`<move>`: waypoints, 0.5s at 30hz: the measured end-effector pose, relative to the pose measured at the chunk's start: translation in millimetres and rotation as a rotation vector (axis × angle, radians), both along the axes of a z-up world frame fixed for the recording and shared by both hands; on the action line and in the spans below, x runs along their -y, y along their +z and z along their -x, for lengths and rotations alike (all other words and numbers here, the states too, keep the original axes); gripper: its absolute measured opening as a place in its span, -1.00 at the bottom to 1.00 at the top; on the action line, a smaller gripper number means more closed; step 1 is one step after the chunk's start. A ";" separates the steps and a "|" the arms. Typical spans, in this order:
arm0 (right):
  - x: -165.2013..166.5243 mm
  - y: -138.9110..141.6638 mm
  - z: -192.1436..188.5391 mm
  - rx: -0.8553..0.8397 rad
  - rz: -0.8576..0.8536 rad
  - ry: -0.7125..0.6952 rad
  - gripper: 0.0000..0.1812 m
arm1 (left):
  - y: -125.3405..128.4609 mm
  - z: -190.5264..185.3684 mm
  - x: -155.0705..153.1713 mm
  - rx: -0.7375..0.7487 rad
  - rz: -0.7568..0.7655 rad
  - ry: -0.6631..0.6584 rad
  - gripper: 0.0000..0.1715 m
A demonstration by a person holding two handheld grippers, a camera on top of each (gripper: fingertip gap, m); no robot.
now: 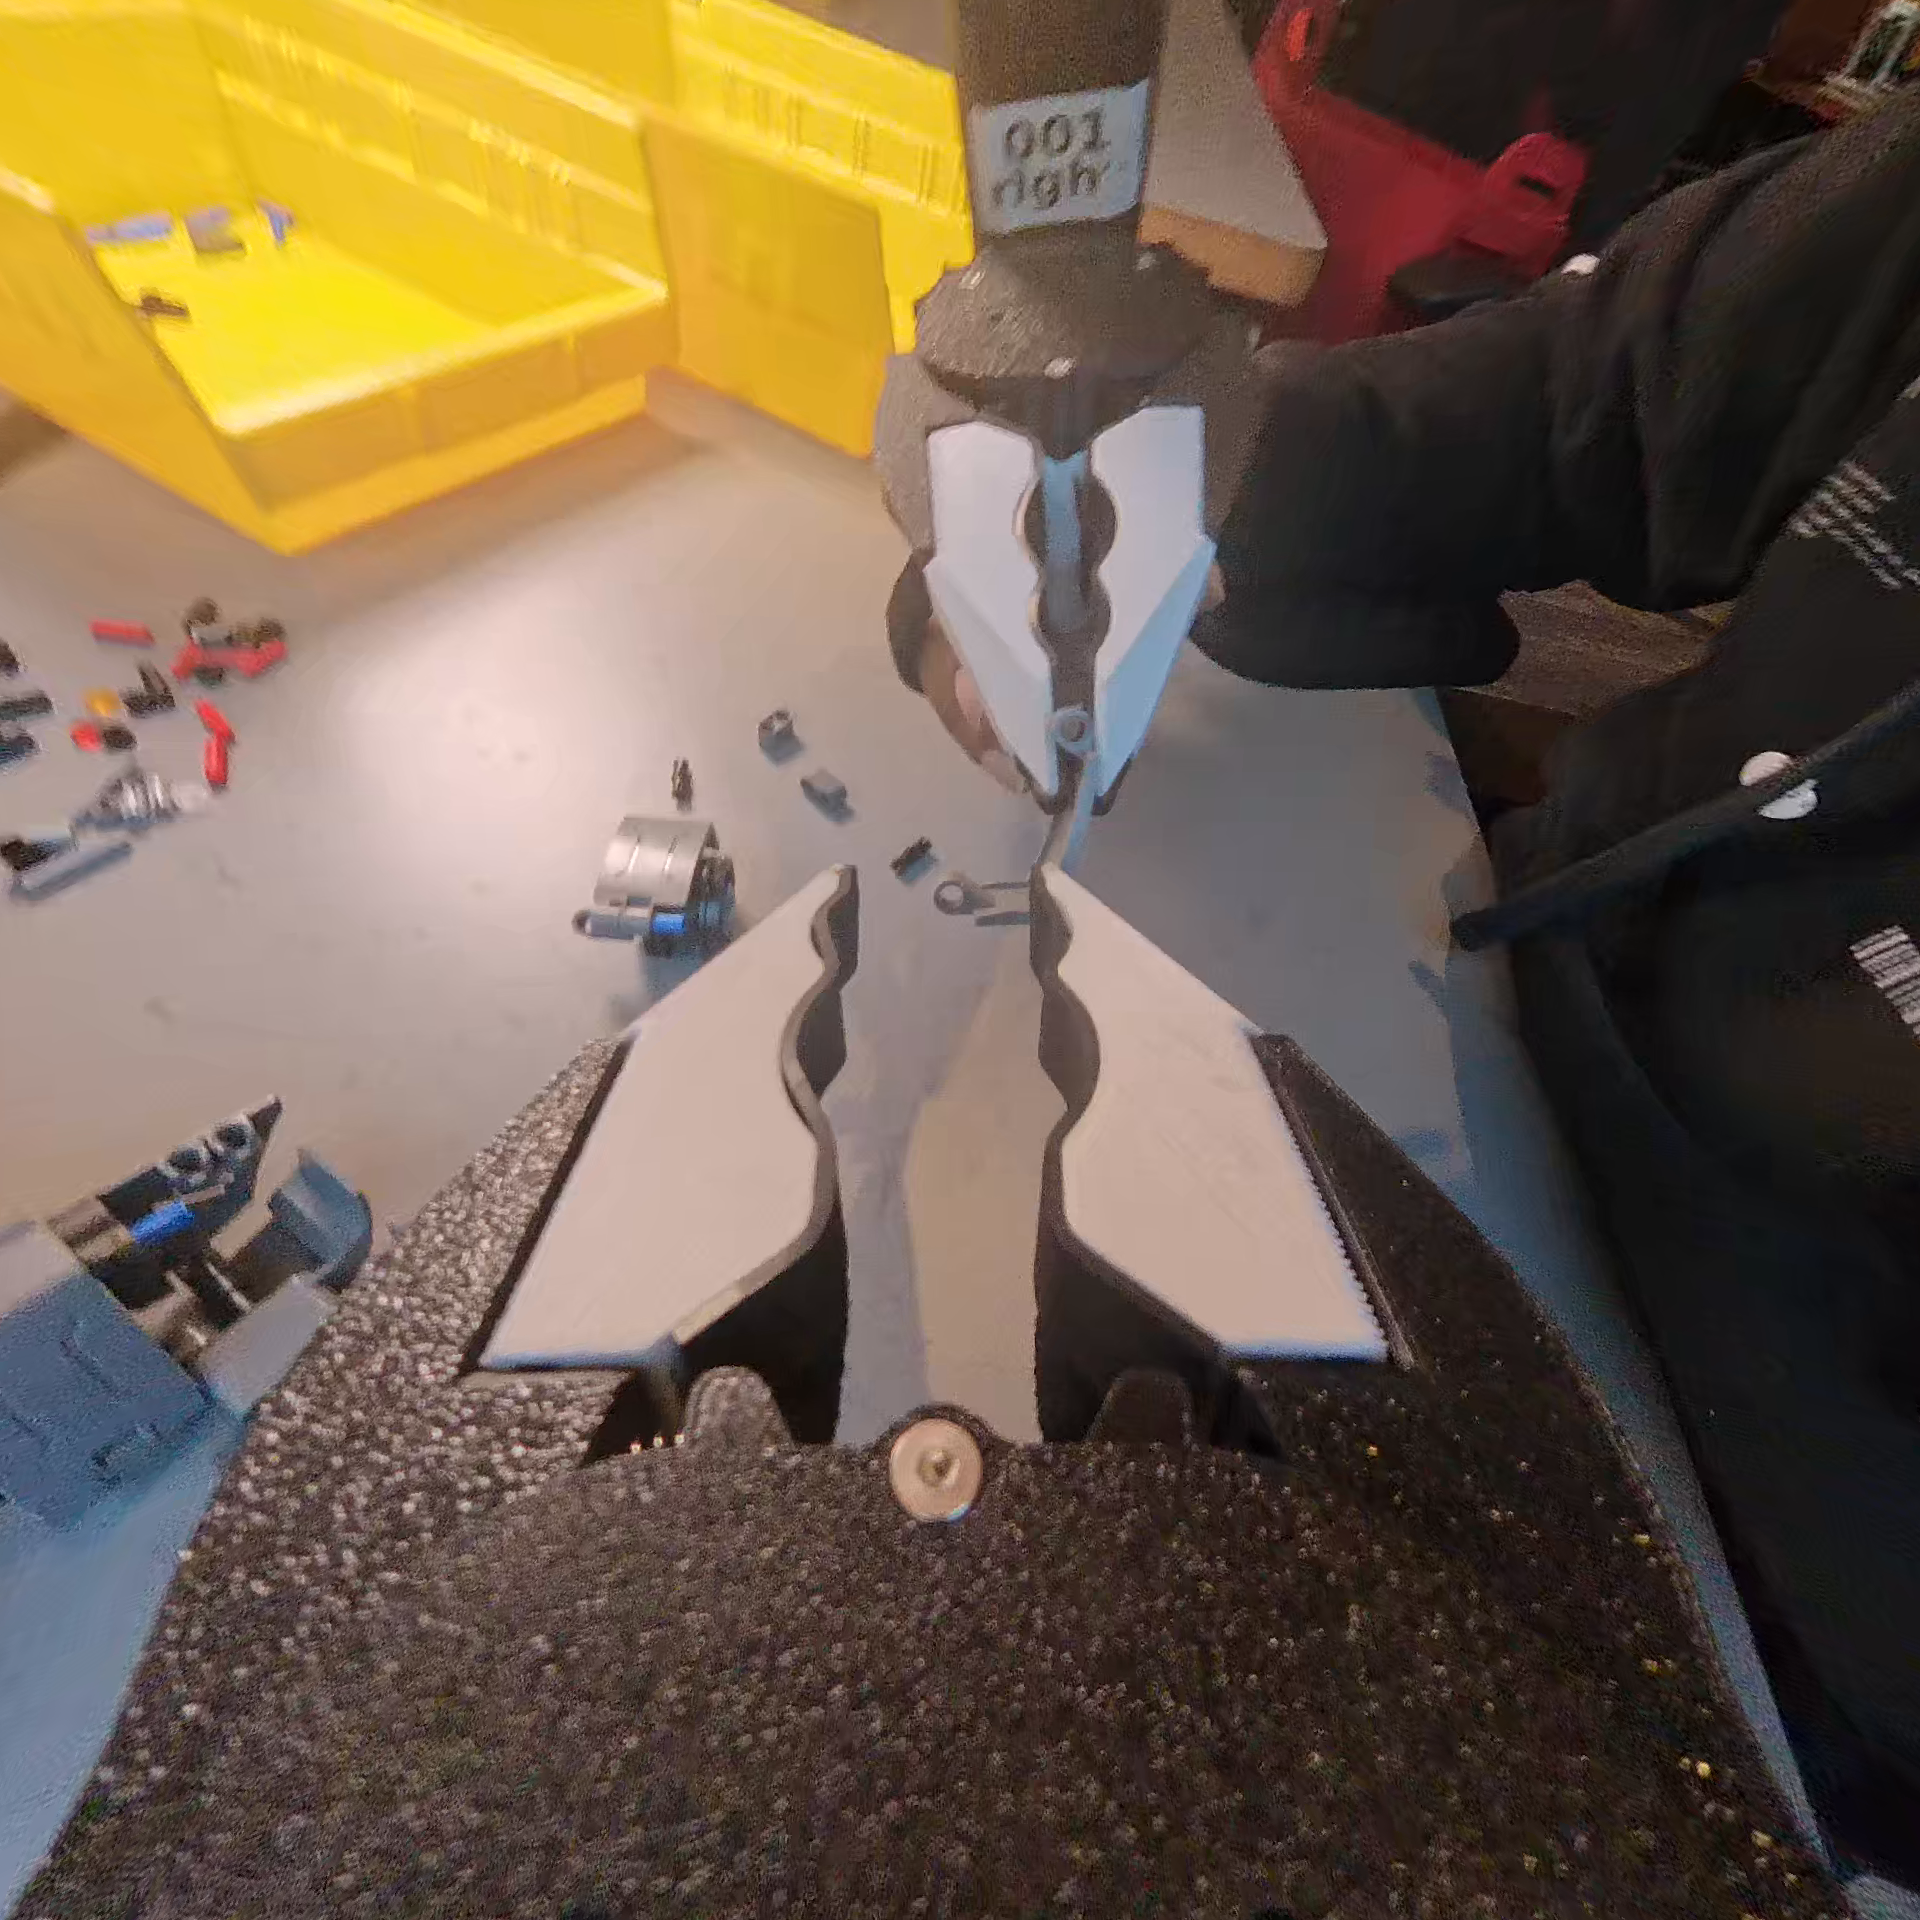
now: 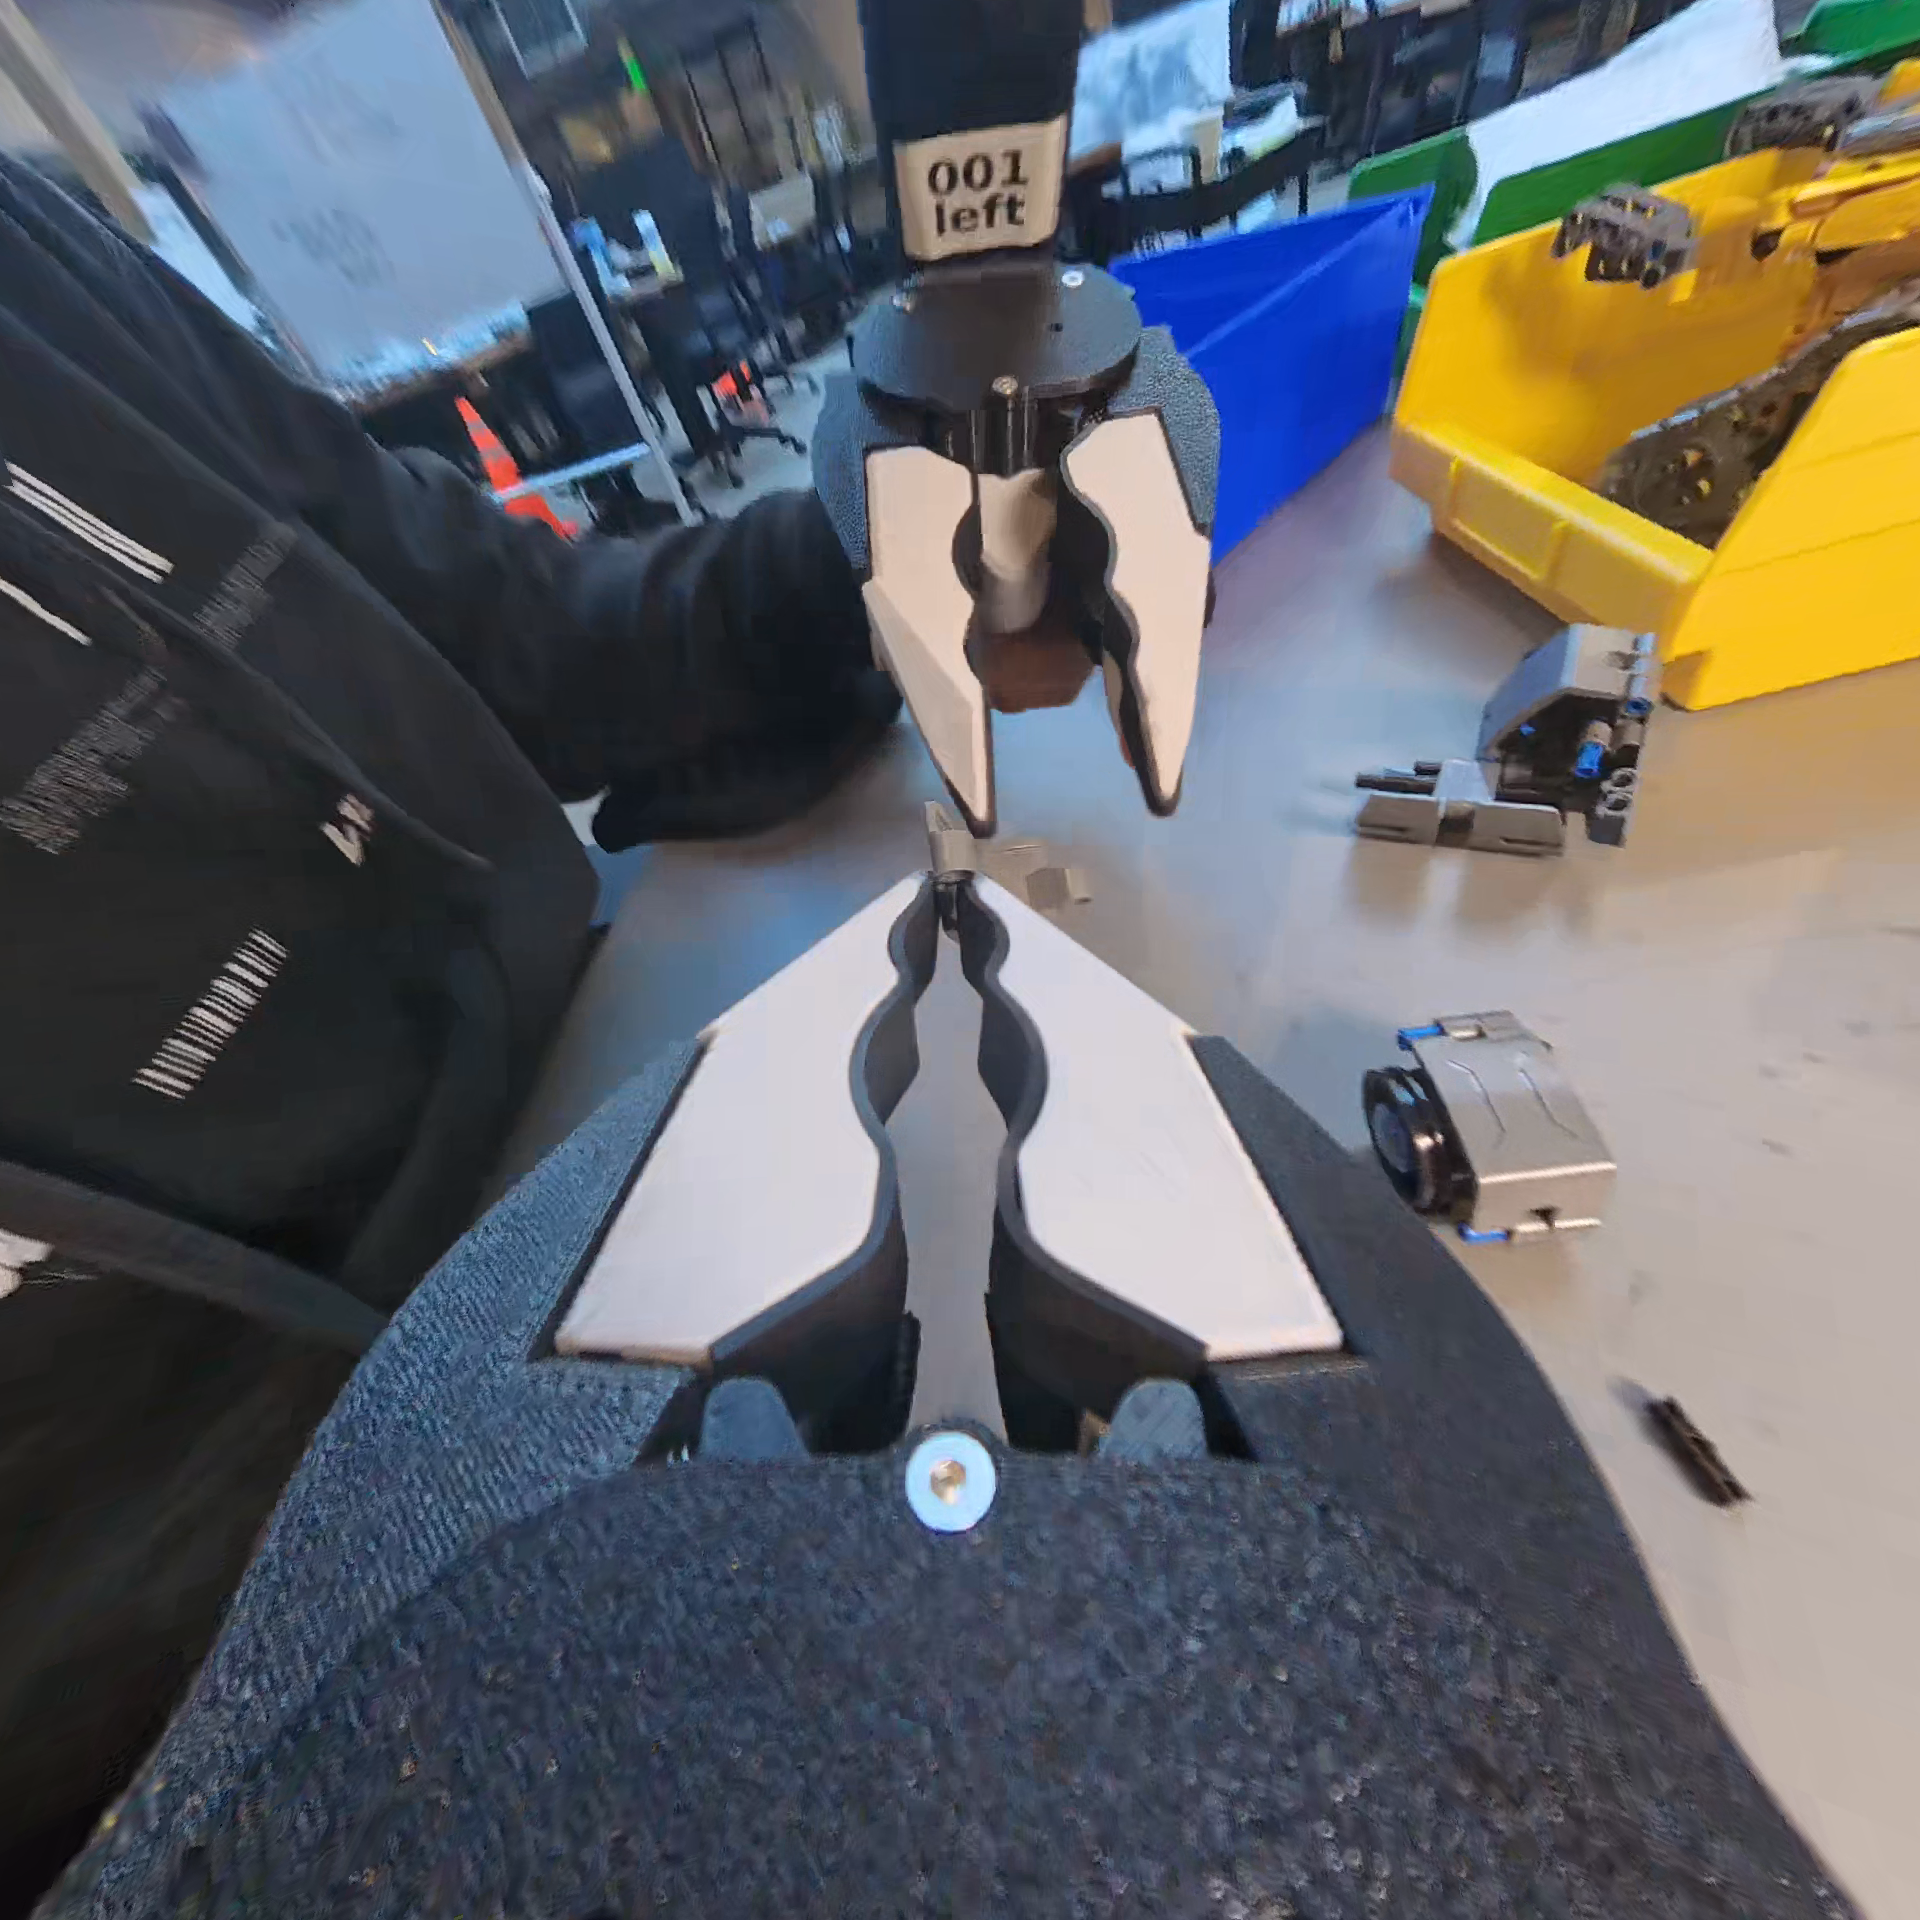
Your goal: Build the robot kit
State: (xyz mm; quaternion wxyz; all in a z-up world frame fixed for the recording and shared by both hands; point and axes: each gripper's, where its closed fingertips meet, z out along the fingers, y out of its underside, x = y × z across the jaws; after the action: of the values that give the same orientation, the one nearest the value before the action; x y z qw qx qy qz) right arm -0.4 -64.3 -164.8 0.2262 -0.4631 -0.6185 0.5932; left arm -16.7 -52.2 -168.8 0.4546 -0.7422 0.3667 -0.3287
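Note:
My right gripper (image 2: 948, 891) is shut on a small grey connector piece (image 2: 948, 852) that sticks out past its tips. In the left wrist view the right gripper (image 1: 1070, 800) points down at me, with the grey piece (image 1: 1070, 727) pinched between its fingers. My left gripper (image 1: 945, 883) is open and empty, and its right fingertip touches the lower end of that piece. In the right wrist view the left gripper (image 2: 1070, 810) hangs open just beyond the piece. Both grippers hover low over the grey table (image 1: 468, 727).
Several small black pieces (image 1: 961, 894) lie under the grippers. Grey-black-blue assemblies (image 1: 665, 883) (image 2: 1486, 1132) (image 2: 1538, 758) sit on the table, with loose red and black pieces (image 1: 208, 675) at the left. Yellow bins (image 1: 416, 343) (image 2: 1558, 520) and a blue bin (image 2: 1299, 343) stand behind. A black sleeve (image 1: 1507, 468) is at the right. The grippers are tip to tip, or close to it.

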 end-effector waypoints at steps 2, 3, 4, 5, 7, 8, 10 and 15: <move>2.3 9.4 -3.9 -0.056 0.043 -0.009 -0.98 | 15.4 -8.7 8.3 0.039 -0.090 -0.048 -0.61; 3.4 13.5 -5.8 -0.083 0.063 -0.013 -0.98 | 19.6 -13.8 11.5 0.050 -0.115 -0.069 -0.64; 3.4 15.9 -7.2 -0.104 0.070 -0.022 -0.98 | 19.9 -18.1 12.9 0.041 -0.128 -0.080 -0.66; 3.3 16.6 -8.5 -0.115 0.068 -0.028 -0.98 | 16.6 -21.4 12.5 0.013 -0.137 -0.084 -0.69; 4.0 13.3 -10.5 -0.115 0.043 -0.029 -0.98 | 8.3 -26.6 11.1 -0.058 -0.159 -0.089 -0.84; 1.0 8.6 -10.2 -0.100 0.018 -0.044 -0.98 | 3.3 -28.7 12.4 -0.102 -0.168 -0.102 -0.96; -2.8 -10.4 -12.6 0.010 -0.031 -0.033 -0.97 | -13.5 -29.4 14.1 -0.238 -0.153 -0.128 -0.98; -11.1 -50.8 -37.2 0.217 -0.303 0.045 -0.89 | -58.0 -24.2 25.4 -0.535 -0.017 -0.260 -0.98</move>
State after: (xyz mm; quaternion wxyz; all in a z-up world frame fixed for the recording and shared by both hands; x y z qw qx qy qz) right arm 36.8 -53.2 -215.7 0.2120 -0.4709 -0.7319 0.4447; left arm 7.5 -77.6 -226.8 0.3022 -0.7454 0.5682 -0.1739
